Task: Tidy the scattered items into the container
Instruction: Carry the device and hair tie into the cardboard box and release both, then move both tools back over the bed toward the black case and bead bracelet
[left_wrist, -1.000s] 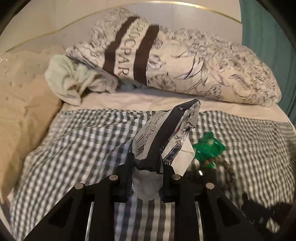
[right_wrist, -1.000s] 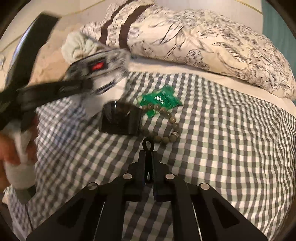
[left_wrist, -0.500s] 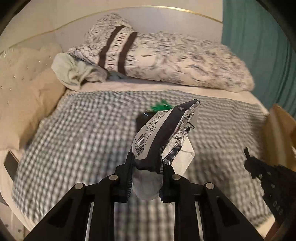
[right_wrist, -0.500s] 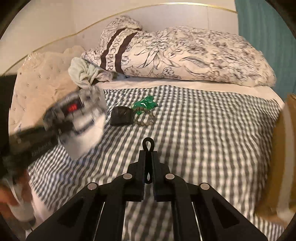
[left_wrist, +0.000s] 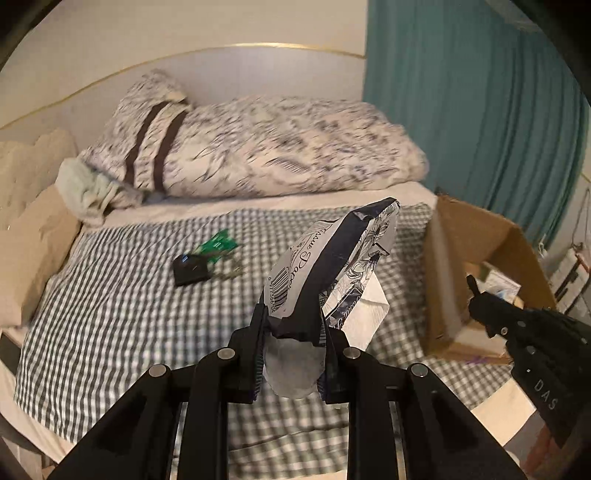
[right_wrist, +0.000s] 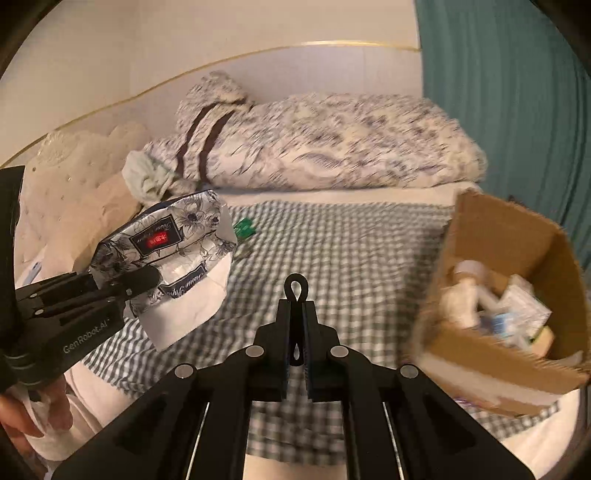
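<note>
My left gripper (left_wrist: 295, 325) is shut on a floral tissue pack (left_wrist: 332, 258) with a dark band and a barcode, held above the checked bedspread. In the right wrist view the same tissue pack (right_wrist: 173, 240) and left gripper (right_wrist: 122, 288) hang at the left. My right gripper (right_wrist: 295, 306) is shut on a small black loop (right_wrist: 296, 286) that pokes out past its tips. An open cardboard box (right_wrist: 491, 373) with several items inside sits to the right, low on the bed; in the left wrist view the box (left_wrist: 443, 277) stands behind the right gripper (left_wrist: 476, 295).
On the spread lie a green packet (left_wrist: 218, 245), a black square item (left_wrist: 190, 269) and a blurred string of beads (left_wrist: 232, 271). A floral pillow (left_wrist: 277, 147) and a pale cloth (left_wrist: 85, 188) lie at the head. A teal curtain (left_wrist: 461, 110) hangs at right.
Both grippers have swung to the right and risen, away from the green packet and black item. The cardboard box has come into view at right. Both grips are unchanged.
</note>
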